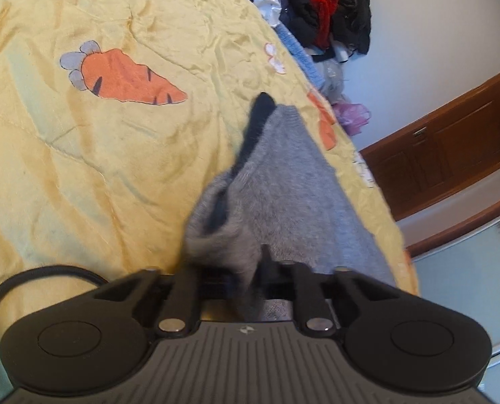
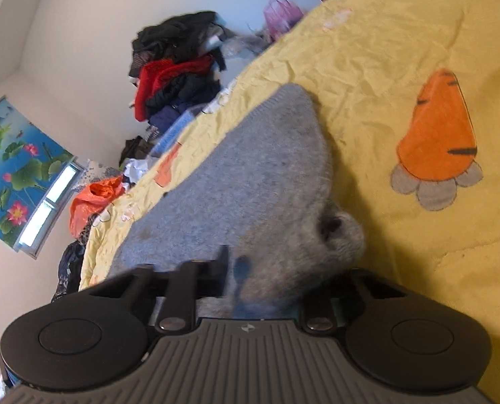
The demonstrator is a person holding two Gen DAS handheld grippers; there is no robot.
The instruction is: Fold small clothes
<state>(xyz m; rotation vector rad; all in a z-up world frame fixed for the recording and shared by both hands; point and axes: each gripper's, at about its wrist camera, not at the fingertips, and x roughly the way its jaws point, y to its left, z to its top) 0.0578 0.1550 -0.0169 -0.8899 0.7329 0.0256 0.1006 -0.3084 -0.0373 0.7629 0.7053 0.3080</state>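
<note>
Just ahead of each tool, left and right, both pinching the grey knit garment, bunched fabric could slip, skewing the fold.

sweater: flat on the bedspread, right by its edge
left gripper: clamped on sweater's near end
right gripper: same, another end
clothes pile: just past the bedspread's far edge, against the wall
</note>
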